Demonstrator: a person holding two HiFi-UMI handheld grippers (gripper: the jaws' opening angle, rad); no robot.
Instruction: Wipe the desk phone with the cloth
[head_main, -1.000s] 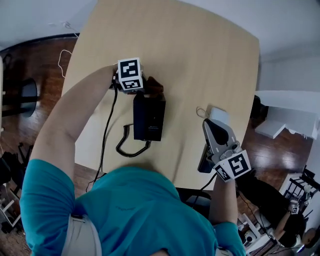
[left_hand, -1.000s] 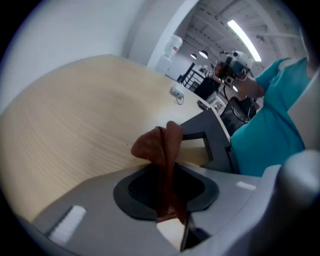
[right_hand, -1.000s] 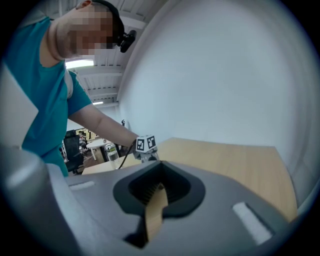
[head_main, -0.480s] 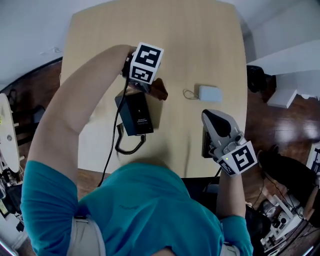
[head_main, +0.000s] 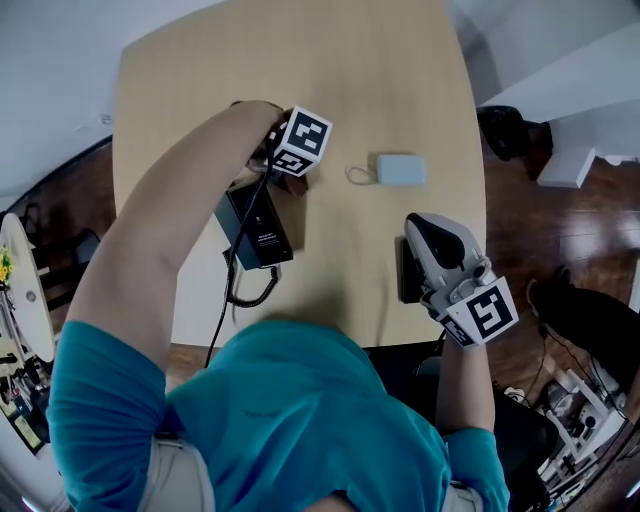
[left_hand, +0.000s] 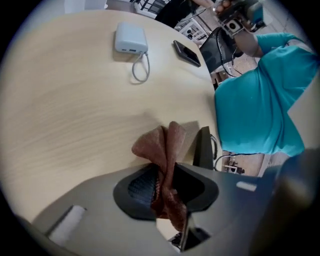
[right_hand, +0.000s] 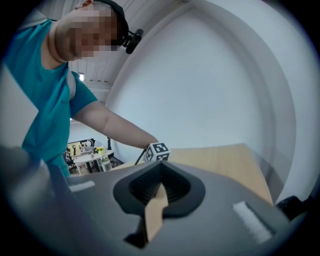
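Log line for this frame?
left tool: shut on cloth | cloth: beside phone, contact unclear | right tool: shut, empty, by table edge

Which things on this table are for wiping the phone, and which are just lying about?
For the job: cloth, pinched in the left hand-held gripper; desk phone.
Lying about: power bank; smartphone.
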